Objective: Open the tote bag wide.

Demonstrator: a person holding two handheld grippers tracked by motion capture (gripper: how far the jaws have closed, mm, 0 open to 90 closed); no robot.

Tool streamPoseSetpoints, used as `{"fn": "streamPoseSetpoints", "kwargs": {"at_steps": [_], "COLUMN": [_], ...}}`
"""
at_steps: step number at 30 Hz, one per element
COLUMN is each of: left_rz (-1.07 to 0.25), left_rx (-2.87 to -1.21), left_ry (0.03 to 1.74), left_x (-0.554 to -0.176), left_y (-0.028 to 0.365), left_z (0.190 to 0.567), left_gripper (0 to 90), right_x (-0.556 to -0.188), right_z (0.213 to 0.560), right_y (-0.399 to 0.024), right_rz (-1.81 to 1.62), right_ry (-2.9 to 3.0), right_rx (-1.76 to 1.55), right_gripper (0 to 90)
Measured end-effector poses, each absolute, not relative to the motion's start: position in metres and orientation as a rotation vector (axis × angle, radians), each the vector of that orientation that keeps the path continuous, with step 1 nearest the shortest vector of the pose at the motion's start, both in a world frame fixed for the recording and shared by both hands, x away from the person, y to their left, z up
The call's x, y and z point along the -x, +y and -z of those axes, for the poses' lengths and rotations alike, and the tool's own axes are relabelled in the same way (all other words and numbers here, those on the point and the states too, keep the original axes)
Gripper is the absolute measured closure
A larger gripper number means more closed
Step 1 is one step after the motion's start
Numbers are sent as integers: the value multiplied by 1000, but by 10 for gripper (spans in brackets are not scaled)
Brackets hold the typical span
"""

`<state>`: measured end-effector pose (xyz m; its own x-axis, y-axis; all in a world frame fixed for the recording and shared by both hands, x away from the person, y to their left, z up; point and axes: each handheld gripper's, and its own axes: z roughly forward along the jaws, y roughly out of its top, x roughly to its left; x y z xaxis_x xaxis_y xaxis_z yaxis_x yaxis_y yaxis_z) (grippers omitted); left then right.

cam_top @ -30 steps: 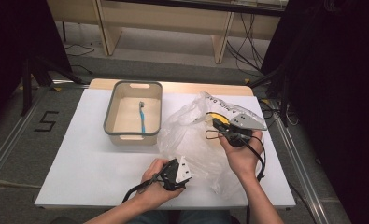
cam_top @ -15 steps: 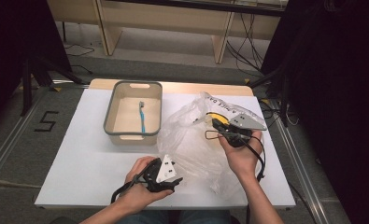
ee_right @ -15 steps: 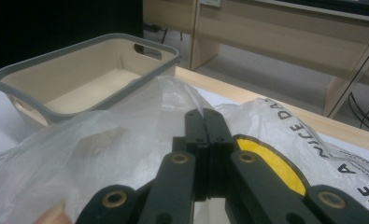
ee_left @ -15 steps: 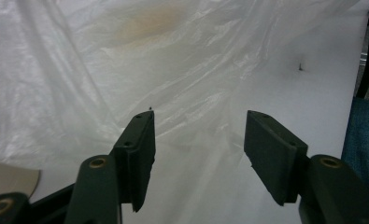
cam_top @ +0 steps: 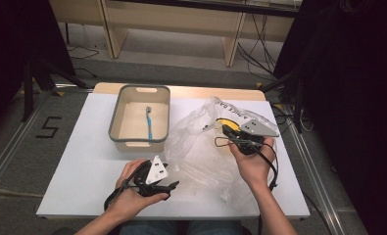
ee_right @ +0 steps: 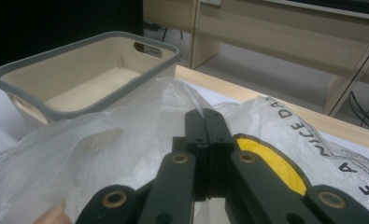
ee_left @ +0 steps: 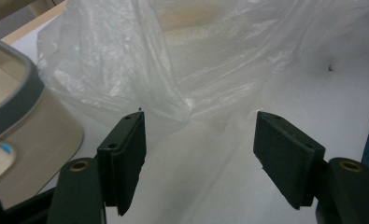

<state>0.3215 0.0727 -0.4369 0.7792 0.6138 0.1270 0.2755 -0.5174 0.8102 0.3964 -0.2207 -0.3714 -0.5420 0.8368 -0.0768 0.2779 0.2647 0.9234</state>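
So the person's got the left gripper (cam_top: 169,186) low at the near edge of the white tabletop (cam_top: 73,161), fingers (ee_left: 126,158) spread wide with nothing between them, pointing at the edge of a crinkly clear plastic bag (cam_top: 201,152). The right gripper (cam_top: 219,142) is up on top of that bag, fingers (ee_right: 204,135) pressed tight together, pinching a fold of the plastic from what I can see. There's a yellow disc (ee_right: 271,163) showing through the bag right by it. A beige bin (cam_top: 116,128) with a grey rim sits just left of the bag, with a blue toothbrush (cam_top: 149,122) lying inside.
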Motion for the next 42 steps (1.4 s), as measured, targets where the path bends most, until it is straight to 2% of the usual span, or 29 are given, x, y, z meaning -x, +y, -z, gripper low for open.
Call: {"fn": "streamPoseSetpoints", "kwargs": {"at_steps": [19,27,42], "left_rz": [-557,-589,-614], "left_rx": [-2070,-2015,-1956], "left_ry": [753,806,861], "left_x": [-323,-331,-338], "left_y": [104,123,137], "left_z": [434,420,417], "left_gripper": [296,308,318], "right_x": [-396,-396,-396], "right_z": [371,371,372], "right_y": [-220,-222,-224], "right_rz": [-1272,-1276,-1277], "right_ry": [1971,1966,1958], "right_rx": [-1009,-1010,-1024], "right_gripper": [900,900,900]}}
